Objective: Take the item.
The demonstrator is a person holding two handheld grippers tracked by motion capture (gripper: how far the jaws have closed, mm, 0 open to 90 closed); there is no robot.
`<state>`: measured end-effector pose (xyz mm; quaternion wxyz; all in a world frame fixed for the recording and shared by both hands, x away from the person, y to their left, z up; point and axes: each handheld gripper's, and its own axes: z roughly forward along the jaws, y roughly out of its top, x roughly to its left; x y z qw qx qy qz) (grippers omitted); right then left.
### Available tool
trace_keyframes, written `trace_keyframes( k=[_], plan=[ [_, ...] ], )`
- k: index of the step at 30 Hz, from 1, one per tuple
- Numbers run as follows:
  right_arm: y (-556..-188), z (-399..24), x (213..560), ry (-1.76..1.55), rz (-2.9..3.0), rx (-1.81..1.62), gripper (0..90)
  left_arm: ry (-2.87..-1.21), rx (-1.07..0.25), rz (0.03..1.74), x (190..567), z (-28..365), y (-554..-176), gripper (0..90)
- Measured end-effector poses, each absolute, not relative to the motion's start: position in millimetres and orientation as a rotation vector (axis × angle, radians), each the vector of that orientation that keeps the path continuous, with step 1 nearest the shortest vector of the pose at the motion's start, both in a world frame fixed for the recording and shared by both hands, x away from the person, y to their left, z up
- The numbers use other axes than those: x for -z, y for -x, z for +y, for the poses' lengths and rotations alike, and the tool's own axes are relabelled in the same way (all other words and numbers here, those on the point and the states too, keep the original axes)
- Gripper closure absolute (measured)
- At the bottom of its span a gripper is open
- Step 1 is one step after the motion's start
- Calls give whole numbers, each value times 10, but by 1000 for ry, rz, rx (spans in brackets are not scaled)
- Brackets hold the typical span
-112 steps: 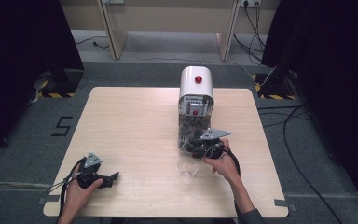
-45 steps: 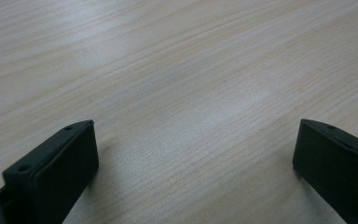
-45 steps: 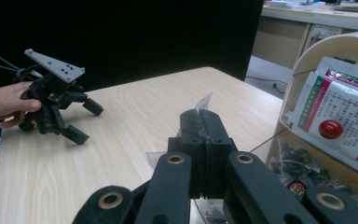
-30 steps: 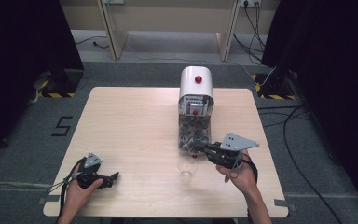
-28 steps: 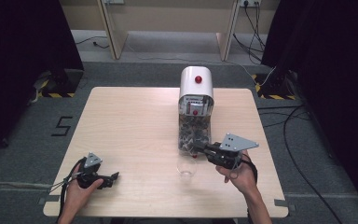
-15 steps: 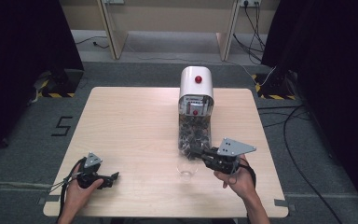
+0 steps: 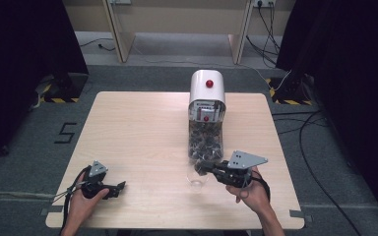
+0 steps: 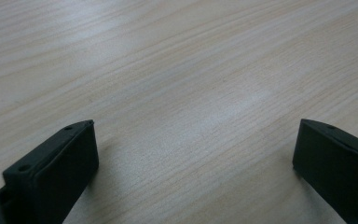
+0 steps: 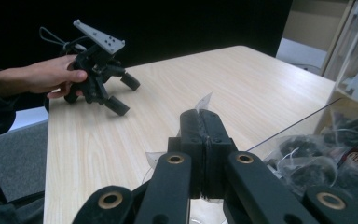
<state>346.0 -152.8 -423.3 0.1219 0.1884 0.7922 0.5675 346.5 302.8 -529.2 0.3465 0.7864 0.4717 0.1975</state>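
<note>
A dispenser (image 7: pixel 207 115) with a white domed top and a clear bin of dark packets stands at the table's middle right. In front of it sits a small clear cup (image 7: pixel 197 181). My right gripper (image 7: pixel 200 167) hovers just above the cup's rim, shut on a clear plastic packet (image 9: pixel 204 101) whose corners poke out past the jaws. The packet's contents are hidden by the jaws. My left gripper (image 7: pixel 120 187) rests on the table near the front left edge, open, with bare wood between its jaws (image 8: pixel 193 135). It also appears across the table in the right gripper view (image 9: pixel 121 95).
The light wooden table (image 7: pixel 138 132) has wide bare wood to the left of the dispenser (image 9: pixel 354 116). Dark curtains flank the room, and cables lie on the grey floor (image 7: pixel 295 128) to the right.
My right gripper went from the dispenser's opening out to the right, then came left and down over the cup with the packet. The left gripper stayed still.
</note>
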Motion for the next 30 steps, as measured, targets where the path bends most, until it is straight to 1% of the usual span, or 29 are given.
trace_keyframes(
  k=[13,30],
  plan=[
    [-3462,-1446,4362,-541,2379,-1599,900,-2040,-513,1224,5292,3028,-3466,0],
    [-3473,-1362,4448,-515,2428,-1518,892,-2040,-512,1224,5291,3028,-3466,0]
  ],
)
